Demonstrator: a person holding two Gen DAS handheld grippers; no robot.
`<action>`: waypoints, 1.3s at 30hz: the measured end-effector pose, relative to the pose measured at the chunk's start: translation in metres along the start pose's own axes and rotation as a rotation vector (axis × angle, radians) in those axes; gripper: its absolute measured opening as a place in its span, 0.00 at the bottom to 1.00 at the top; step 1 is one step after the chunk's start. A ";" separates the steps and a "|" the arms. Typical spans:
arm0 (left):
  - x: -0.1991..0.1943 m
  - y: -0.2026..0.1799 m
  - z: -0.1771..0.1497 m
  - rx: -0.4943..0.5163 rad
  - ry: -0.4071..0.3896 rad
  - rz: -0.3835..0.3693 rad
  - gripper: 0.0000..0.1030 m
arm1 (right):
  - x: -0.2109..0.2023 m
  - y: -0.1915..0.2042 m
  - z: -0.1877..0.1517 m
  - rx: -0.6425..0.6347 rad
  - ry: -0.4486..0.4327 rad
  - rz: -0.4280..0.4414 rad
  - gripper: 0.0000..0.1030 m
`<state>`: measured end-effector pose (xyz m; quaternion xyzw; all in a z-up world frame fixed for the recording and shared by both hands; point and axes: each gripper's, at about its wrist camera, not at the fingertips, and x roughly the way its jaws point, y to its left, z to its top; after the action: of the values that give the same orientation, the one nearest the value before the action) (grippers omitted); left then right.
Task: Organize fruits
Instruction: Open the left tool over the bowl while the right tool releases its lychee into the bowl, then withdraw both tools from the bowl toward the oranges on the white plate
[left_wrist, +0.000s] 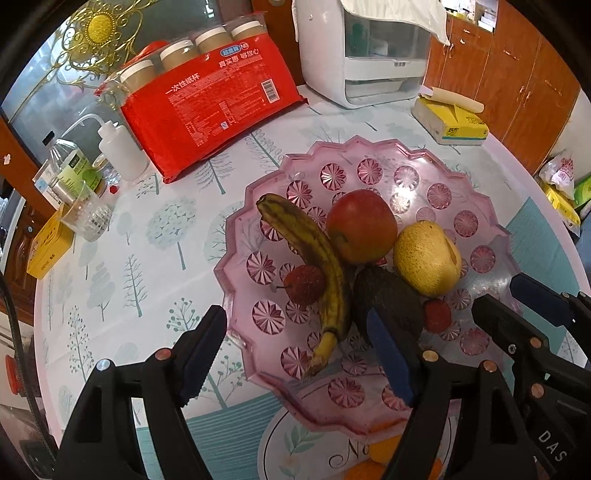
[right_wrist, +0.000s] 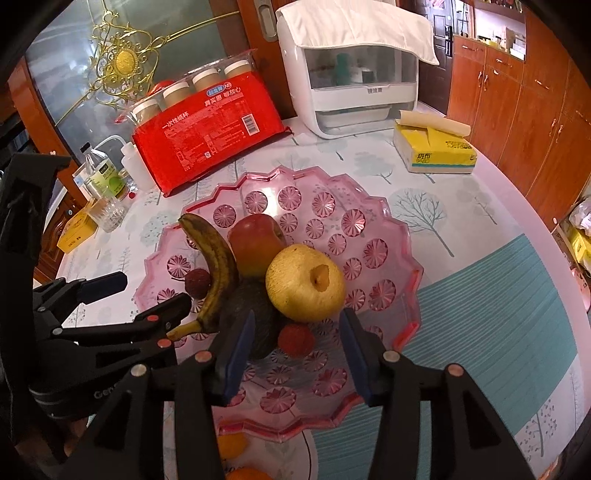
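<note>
A pink plastic fruit tray (left_wrist: 373, 166) (right_wrist: 376, 206) holds a spotted banana (left_wrist: 314, 258) (right_wrist: 218, 269), a red apple (left_wrist: 362, 225) (right_wrist: 255, 243), a yellow pear (left_wrist: 424, 258) (right_wrist: 303, 284), a dark avocado (left_wrist: 391, 299) (right_wrist: 251, 317) and two lychees (left_wrist: 304, 284) (left_wrist: 437, 315) (right_wrist: 295, 339). My left gripper (left_wrist: 295, 354) is open and empty above the tray's near edge. My right gripper (right_wrist: 291, 354) is open and empty over the near part of the tray, around the near lychee. An orange fruit (right_wrist: 231, 445) lies on the table below the tray's rim.
A red pack of paper cups (left_wrist: 210, 107), a white squeeze bottle (left_wrist: 122, 147), a glass (left_wrist: 86, 218), bottles and a yellow box (left_wrist: 48, 247) stand at the back left. A white appliance (left_wrist: 362, 51) and a tissue pack (left_wrist: 450, 122) stand at the back right.
</note>
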<state>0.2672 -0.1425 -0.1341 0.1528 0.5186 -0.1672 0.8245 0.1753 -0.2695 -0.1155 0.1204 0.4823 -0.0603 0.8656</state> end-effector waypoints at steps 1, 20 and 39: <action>-0.003 0.001 -0.001 -0.003 -0.003 -0.001 0.75 | -0.001 0.000 0.000 0.000 -0.001 0.000 0.47; -0.072 0.015 -0.027 -0.045 -0.075 -0.030 0.75 | -0.060 0.017 -0.015 -0.020 -0.069 0.002 0.47; -0.144 0.025 -0.064 -0.069 -0.170 -0.064 0.75 | -0.119 0.039 -0.047 -0.037 -0.130 0.010 0.47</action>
<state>0.1679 -0.0760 -0.0284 0.0930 0.4569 -0.1878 0.8645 0.0821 -0.2211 -0.0325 0.1025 0.4257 -0.0549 0.8974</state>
